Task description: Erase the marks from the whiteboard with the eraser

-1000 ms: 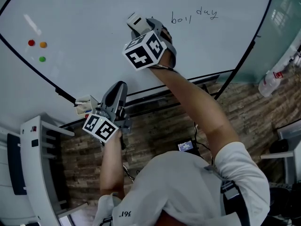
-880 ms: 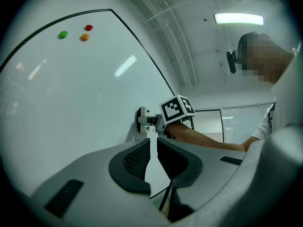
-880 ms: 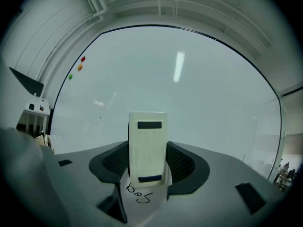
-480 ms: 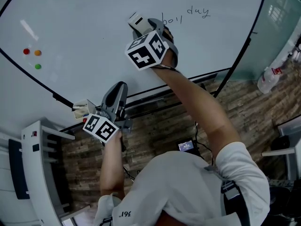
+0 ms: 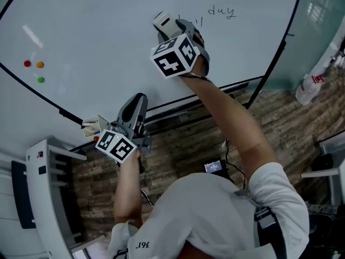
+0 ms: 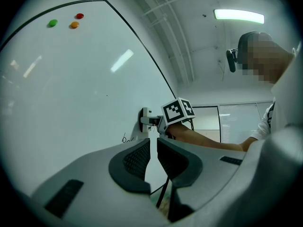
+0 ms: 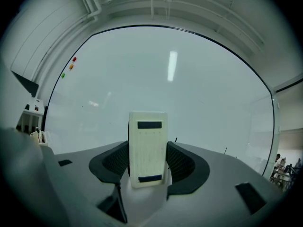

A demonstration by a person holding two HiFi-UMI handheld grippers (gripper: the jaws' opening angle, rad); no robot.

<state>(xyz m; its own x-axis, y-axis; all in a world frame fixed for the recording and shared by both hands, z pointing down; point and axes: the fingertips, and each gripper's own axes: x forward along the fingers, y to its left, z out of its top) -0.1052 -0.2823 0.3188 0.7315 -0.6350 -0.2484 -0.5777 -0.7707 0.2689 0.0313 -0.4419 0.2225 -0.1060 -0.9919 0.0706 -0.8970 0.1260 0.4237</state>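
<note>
The whiteboard fills the top of the head view. The handwritten word "day" remains on it, with a short stroke to its left. My right gripper is shut on the cream eraser, which presses flat on the board just left of that stroke. In the right gripper view the eraser stands upright between the jaws of the right gripper. My left gripper hangs low by the board's bottom edge, shut with nothing in it. From the left gripper view I see the eraser on the board.
Red, orange and green magnets sit at the board's left. A small holder sits on the board's lower rail. A white rack stands at lower left and a bottle at right, over the wood-pattern floor.
The right gripper has slid the eraser to the right across the word left of "day"; most of its letters are gone or covered. The left gripper has stayed in place.
</note>
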